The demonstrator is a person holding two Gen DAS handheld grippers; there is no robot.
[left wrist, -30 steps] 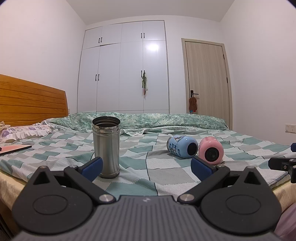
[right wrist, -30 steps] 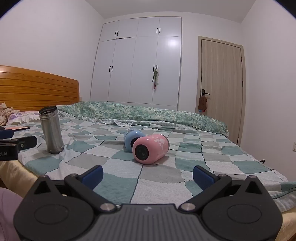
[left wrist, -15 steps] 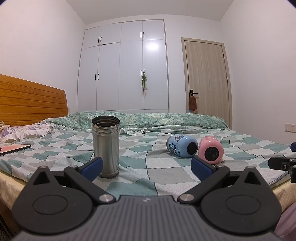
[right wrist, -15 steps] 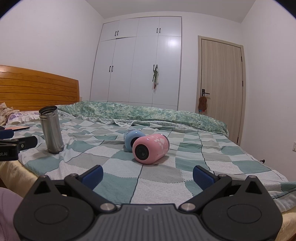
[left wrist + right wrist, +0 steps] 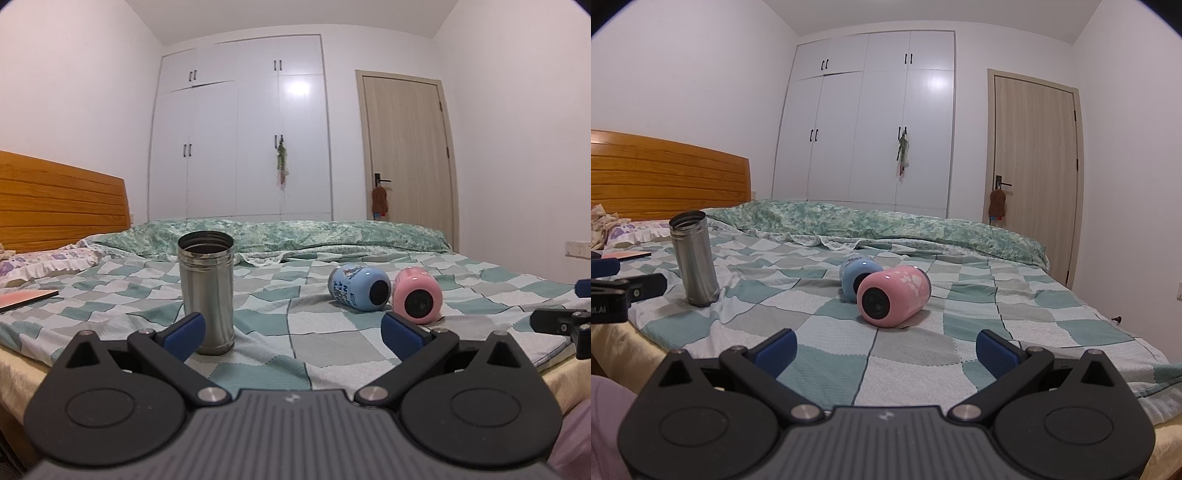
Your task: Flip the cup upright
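From the left wrist, the left gripper [image 5: 291,330] is held level and low at the bed's near edge, its blue-padded fingers [image 5: 184,330] spread wide and empty. A tall, open-mouthed stainless-steel cup [image 5: 207,291] stands upright on the green-and-white checked bedspread [image 5: 314,325], just beyond the left pad. A light-blue cup [image 5: 358,290] and a pink cup [image 5: 417,301] lie on their sides, touching.

From the right wrist, the right gripper [image 5: 886,350] is likewise level, fingers apart, holding nothing. The pink cup [image 5: 894,299] lies straight ahead, partly hiding the blue one [image 5: 855,277]; here its white flower print shows. The steel cup [image 5: 694,258] stands far left.
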